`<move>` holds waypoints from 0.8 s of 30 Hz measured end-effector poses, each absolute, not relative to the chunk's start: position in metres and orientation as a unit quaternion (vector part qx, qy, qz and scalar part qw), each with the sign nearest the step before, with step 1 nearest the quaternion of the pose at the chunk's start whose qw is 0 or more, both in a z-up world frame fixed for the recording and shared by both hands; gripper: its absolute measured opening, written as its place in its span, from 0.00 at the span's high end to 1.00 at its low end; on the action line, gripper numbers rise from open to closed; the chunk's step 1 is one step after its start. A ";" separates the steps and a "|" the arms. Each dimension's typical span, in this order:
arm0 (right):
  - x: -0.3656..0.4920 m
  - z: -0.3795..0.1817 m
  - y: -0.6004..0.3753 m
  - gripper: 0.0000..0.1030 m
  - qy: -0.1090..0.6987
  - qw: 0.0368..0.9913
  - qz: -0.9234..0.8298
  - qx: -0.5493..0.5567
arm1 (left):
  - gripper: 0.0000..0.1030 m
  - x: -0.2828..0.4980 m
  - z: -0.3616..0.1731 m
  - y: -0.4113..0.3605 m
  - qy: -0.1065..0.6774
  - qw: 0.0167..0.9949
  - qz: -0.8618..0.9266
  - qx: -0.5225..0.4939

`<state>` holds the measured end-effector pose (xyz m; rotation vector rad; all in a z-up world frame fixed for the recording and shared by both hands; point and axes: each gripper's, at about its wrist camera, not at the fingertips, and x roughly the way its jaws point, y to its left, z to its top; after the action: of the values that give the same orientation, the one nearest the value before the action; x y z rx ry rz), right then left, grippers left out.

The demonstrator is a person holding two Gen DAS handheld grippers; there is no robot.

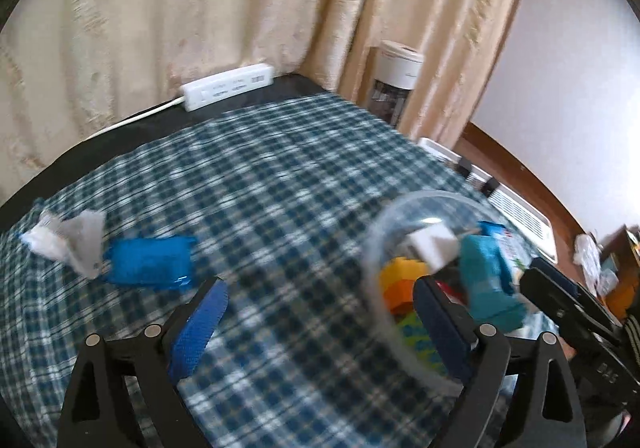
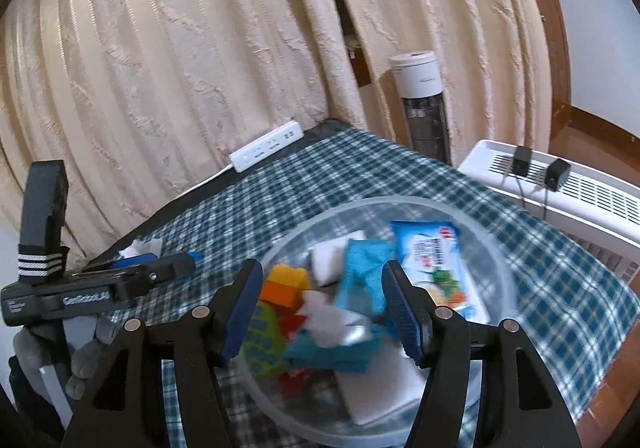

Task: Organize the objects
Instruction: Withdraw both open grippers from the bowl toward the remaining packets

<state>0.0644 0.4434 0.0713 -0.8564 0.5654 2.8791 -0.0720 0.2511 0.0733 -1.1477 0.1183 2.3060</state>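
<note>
Looking along my left gripper: fingers spread wide, nothing between the pads, only checked tablecloth under the gap. No earlier frame to compare. Its right finger overlaps the near wall of the clear bowl in the picture; contact I cannot tell, since the frame is blurred.

Right gripper hangs over the same bowl, fingers partly spread. A teal packet and white scraps show between the pads, but I cannot tell whether the pads press on anything.

Task items: most are in the bowl, namely teal packets, a white block, yellow and orange bricks and a printed wet-wipe style pack. Two remain out on the cloth, far left in the left view: a blue packet touching a crumpled white wrapper.

Edges and room: the cloth stops short of the dark table's back edge, where a white power strip lies against the curtain. Wide open cloth between the loose items and the bowl. Bowl sits near the table's right edge; a white slatted appliance stands just beyond it, and a tall white-capped tower stands by the back corner.

Writing: "GenRobot.AI" reads on the left gripper's body in the right view. The print on the pack is too blurred to read.
</note>
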 end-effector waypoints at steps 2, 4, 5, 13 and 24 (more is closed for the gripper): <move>0.058 0.072 0.433 0.38 0.180 0.030 0.942 -0.282 | 0.07 -0.077 0.072 0.239 0.039 0.264 0.862 -0.431; 0.053 0.073 0.423 0.38 0.177 0.019 0.942 -0.284 | 0.07 -0.083 0.070 0.224 0.031 0.248 0.866 -0.434; 0.051 0.073 0.420 0.38 0.176 0.014 0.942 -0.285 | 0.07 -0.086 0.069 0.217 0.027 0.241 0.867 -0.435; 0.029 0.074 0.379 0.34 0.158 -0.034 0.941 -0.299 | 0.07 -0.116 0.063 0.157 -0.012 0.167 0.879 -0.447; -0.002 0.067 0.325 0.33 0.118 -0.085 0.932 -0.331 | 0.07 -0.170 0.052 0.080 -0.091 0.060 0.878 -0.466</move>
<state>-0.0021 0.3250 0.0674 -1.0999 0.3929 3.0985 -0.1702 0.0796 0.0524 -1.4099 -0.2752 2.6579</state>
